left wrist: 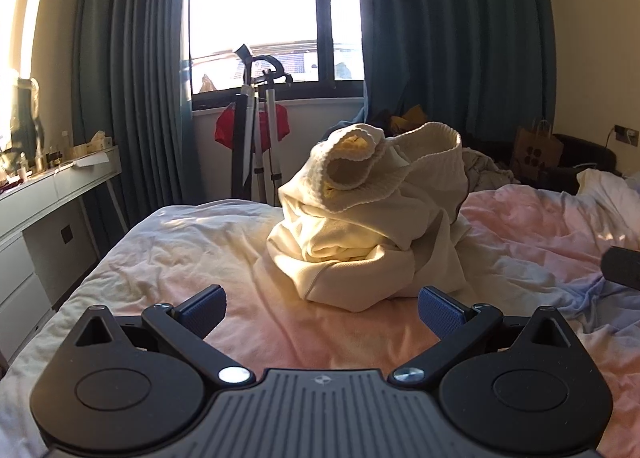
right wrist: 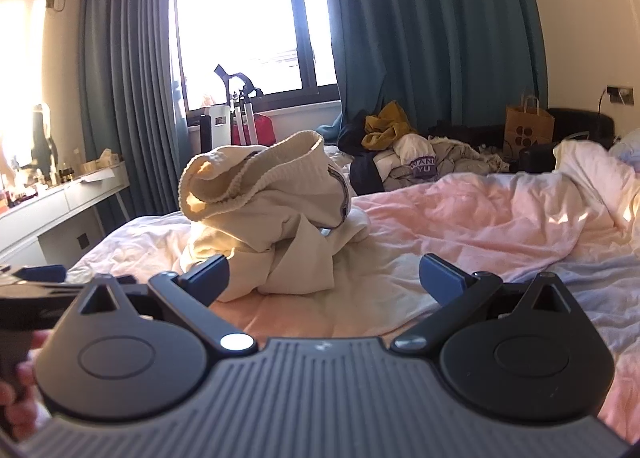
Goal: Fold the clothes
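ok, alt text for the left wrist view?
A crumpled cream sweater sits in a heap on a pink-and-white bed, just ahead of the open, empty left gripper. Behind it are a bright window and teal curtains.

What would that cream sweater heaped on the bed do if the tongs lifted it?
The cream sweater would probably sag and unravel from its crumpled heap, being soft cloth. Its thick ribbed hem suggests some weight. It seems unlikely to slip or roll on the rumpled bedsheet.
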The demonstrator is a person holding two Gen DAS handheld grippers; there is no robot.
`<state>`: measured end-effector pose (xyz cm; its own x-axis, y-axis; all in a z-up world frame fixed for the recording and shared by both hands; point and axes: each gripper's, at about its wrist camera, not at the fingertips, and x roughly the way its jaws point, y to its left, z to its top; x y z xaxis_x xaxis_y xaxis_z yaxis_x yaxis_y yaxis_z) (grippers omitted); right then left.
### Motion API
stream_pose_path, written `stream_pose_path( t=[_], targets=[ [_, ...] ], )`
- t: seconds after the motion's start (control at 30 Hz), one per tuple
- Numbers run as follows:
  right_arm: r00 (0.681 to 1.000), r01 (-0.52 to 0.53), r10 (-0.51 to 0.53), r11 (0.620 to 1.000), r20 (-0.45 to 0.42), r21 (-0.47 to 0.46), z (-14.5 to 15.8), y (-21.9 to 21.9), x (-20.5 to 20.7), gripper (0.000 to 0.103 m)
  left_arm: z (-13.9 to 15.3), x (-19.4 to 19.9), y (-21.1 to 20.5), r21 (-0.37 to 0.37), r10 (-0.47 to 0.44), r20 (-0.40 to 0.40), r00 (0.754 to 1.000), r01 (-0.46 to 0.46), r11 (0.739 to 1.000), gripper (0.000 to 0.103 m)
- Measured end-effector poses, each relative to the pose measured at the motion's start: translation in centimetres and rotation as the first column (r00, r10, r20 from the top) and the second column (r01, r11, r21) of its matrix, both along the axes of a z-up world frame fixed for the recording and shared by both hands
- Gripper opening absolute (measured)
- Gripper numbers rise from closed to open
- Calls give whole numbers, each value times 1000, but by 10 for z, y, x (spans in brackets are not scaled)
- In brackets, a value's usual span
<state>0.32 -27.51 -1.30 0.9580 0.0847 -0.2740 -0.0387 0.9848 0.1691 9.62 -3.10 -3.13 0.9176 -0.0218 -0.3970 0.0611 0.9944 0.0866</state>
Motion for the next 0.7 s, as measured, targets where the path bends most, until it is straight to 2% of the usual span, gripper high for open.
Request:
stream_pose_path(
  t=[0.2, 0.3, 0.5, 0.67, 0.7],
  targets=[
    [996, 47, -44, 998, -73, 45, -11, -23, 15, 103, -1, 53, -16, 11, 4, -12, 1000, -3, 1000, 103],
    [993, 49, -37, 993, -115, 106, -18, -34, 23, 103, 2, 80, -24, 5, 14, 9, 1000, -14, 1000, 102],
    [983, 31, 9, 976, -182, 214, -32, -42, 39, 103, 6, 131, -34, 55, 42, 109, 993, -48, 997, 101],
    [975, 18, 46, 959, -219, 282, -42, -43, 49, 103, -1, 180, -19, 81, 120, 73, 990, -126, 989, 96],
    [973, 15, 53, 956, -225, 294, -44, -43, 51, 103, -3, 186, -15, 79, 126, 66, 990, -131, 988, 90]
  ],
)
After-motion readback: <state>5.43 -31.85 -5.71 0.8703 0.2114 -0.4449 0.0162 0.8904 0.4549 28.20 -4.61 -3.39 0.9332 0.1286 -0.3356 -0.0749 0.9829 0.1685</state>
